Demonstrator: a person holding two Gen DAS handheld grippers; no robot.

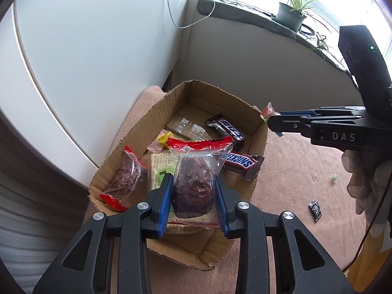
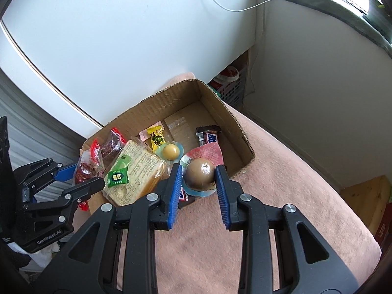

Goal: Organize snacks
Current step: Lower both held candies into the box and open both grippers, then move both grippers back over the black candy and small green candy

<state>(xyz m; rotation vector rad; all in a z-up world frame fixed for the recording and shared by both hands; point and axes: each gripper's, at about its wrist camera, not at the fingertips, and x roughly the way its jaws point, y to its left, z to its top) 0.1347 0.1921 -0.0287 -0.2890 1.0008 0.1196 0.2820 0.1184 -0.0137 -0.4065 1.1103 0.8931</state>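
Observation:
An open cardboard box (image 1: 220, 93) (image 2: 171, 103) sits on a pink cloth. My left gripper (image 1: 193, 178) (image 2: 85, 176) is shut on a clear bag with a red top and a dark red snack (image 1: 193, 186), held over the box's near end. My right gripper (image 2: 199, 169) (image 1: 270, 120) is shut on a brown egg in a clear pack (image 2: 199, 175), just above the box's rim. Inside lie two Snickers bars (image 1: 226, 128) (image 1: 242, 163), another red-topped bag (image 1: 125, 178), a bread pack (image 2: 137, 169), a yellow candy (image 2: 155, 138) and a small yellow cup (image 2: 170, 151).
A small black packet (image 1: 315, 208) and a green scrap (image 1: 333, 178) lie on the pink cloth to the right of the box. A gloved hand (image 1: 362, 178) holds the right gripper. White panels stand behind the box; a potted plant (image 1: 290, 14) is on the windowsill.

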